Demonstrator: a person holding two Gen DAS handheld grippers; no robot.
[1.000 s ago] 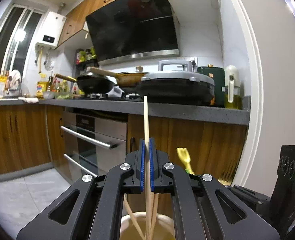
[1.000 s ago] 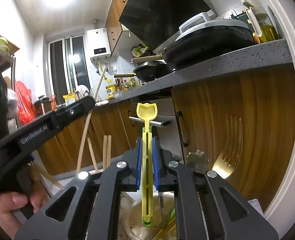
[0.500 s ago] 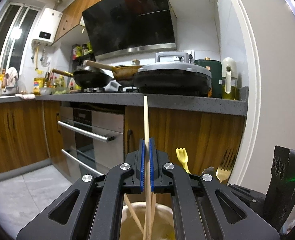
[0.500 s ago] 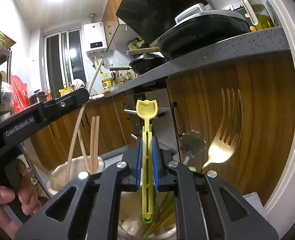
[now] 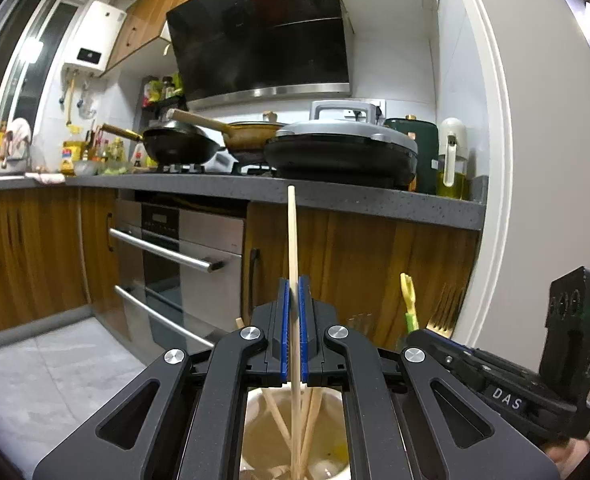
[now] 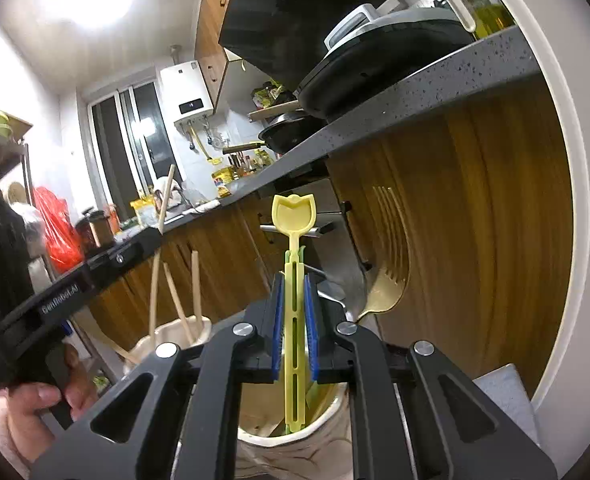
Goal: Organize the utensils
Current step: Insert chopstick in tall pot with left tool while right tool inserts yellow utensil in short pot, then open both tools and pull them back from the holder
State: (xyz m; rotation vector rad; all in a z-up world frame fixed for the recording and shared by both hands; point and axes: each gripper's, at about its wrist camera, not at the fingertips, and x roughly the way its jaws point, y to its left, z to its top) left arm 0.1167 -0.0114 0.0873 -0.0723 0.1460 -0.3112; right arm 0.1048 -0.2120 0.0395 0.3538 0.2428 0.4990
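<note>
cream holder (image 5: 255, 432): chopsticks (image 5: 309, 420); second holder (image 6: 327, 420): yellow spoon (image 6: 295, 280).

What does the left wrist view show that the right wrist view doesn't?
Left wrist only: the left gripper shut on a chopstick seen head-on, over a cream holder with more chopsticks, and the oven front.

Right wrist only: the right gripper shut on the yellow utensil, its lower end in a second holder, and the hand on the left gripper.

Both: the gold fork and counter.
</note>
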